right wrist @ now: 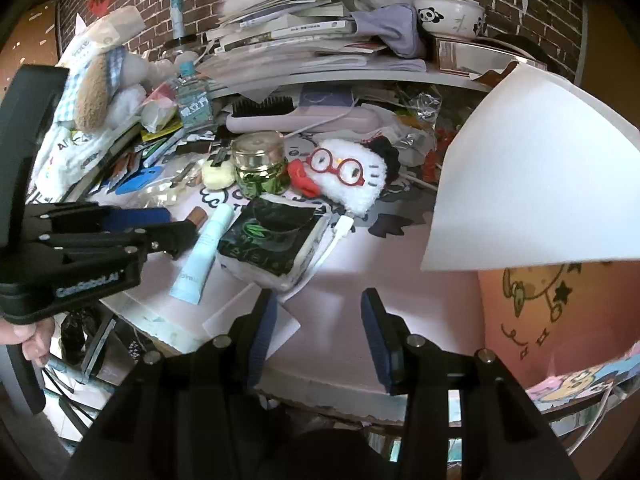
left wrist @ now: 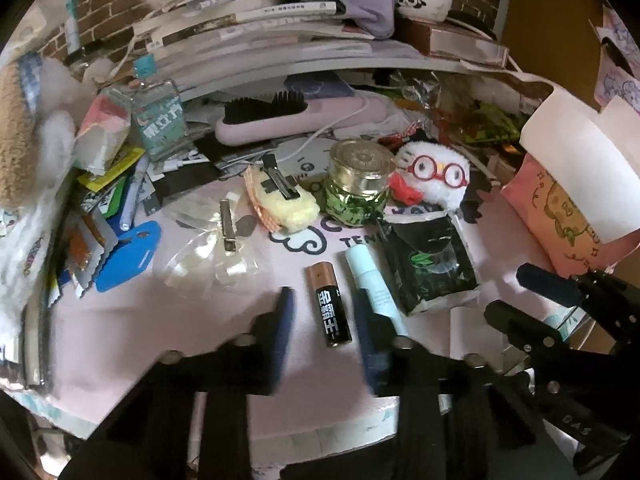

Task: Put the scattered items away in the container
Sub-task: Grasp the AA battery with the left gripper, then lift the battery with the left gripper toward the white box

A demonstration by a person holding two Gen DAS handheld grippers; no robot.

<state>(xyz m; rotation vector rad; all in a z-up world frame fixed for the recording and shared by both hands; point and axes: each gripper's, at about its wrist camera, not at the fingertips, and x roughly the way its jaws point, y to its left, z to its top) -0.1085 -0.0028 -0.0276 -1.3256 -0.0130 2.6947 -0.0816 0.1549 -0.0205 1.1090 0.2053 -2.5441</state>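
Observation:
A black-and-copper battery (left wrist: 329, 305) lies on the pink desk mat (left wrist: 160, 328). My left gripper (left wrist: 324, 296) is open, with one finger on each side of the battery. A pale blue tube (left wrist: 372, 282) lies just right of it, against the right finger. Beside the tube are a black packet (left wrist: 430, 268), a green jar (left wrist: 358, 188) and a white plush with red glasses (left wrist: 436, 176). The pink cartoon container (right wrist: 532, 320) with a white paper flap (right wrist: 532, 168) stands at the right. My right gripper (right wrist: 320, 332) is open and empty, near the desk's front edge.
Clutter rings the mat: a hair clip (left wrist: 228, 222), a yellow plush clip (left wrist: 280, 196), a blue tag (left wrist: 128, 256), a pink brush (left wrist: 296, 116), a bottle (left wrist: 158, 120) and stacked books (left wrist: 248, 16). A hand (right wrist: 34, 338) holds the left gripper's handle.

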